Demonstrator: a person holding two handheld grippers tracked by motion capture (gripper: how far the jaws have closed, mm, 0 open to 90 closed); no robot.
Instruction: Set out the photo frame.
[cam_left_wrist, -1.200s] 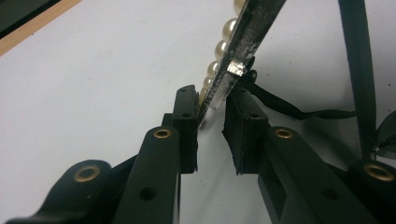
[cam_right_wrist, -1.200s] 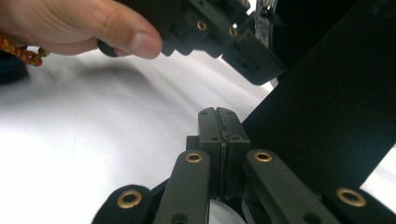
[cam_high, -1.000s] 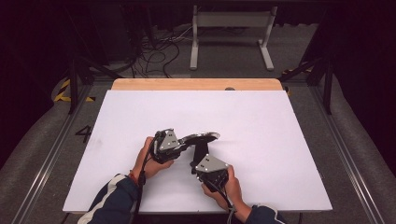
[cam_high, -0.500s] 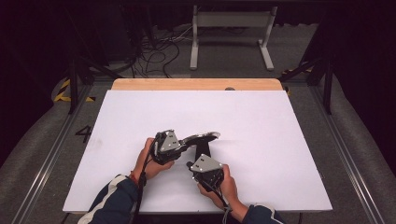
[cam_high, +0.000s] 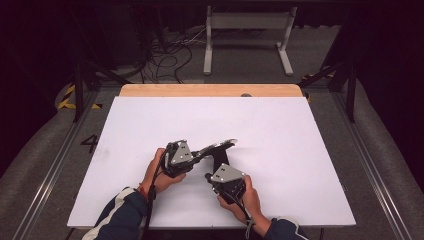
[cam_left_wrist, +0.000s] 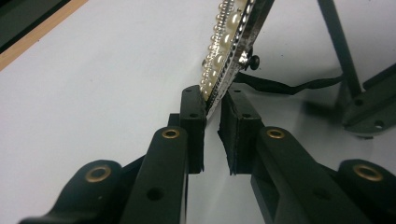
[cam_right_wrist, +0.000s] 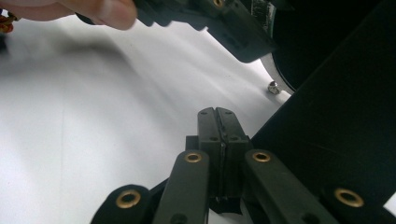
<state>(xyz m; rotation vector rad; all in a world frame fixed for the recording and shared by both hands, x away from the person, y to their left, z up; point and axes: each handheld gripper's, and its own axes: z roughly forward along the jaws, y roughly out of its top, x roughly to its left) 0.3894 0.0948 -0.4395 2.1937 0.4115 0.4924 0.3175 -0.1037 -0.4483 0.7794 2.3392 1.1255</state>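
Pearl-edged frame (cam_left_wrist: 233, 42): top cut off by upper picture edge in left gripper view; its face was not readable there. In high view the frame (cam_high: 216, 147) was too small to tell detail. Beside the frame, a black panel (cam_right_wrist: 336, 135) ran off the right edge in right gripper view; what it was could not be told. Above it, a blurred fingertip (cam_right_wrist: 100, 11) was cut by the top edge.

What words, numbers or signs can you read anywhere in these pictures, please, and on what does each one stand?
"4": a dark numeral on the grey floor left of the white table, at in the high view.
Yellow and black hazard stripes on the floor farther back: a marking, no text.
The pearl-trimmed frame and the hand-held grippers bear no readable lettering.
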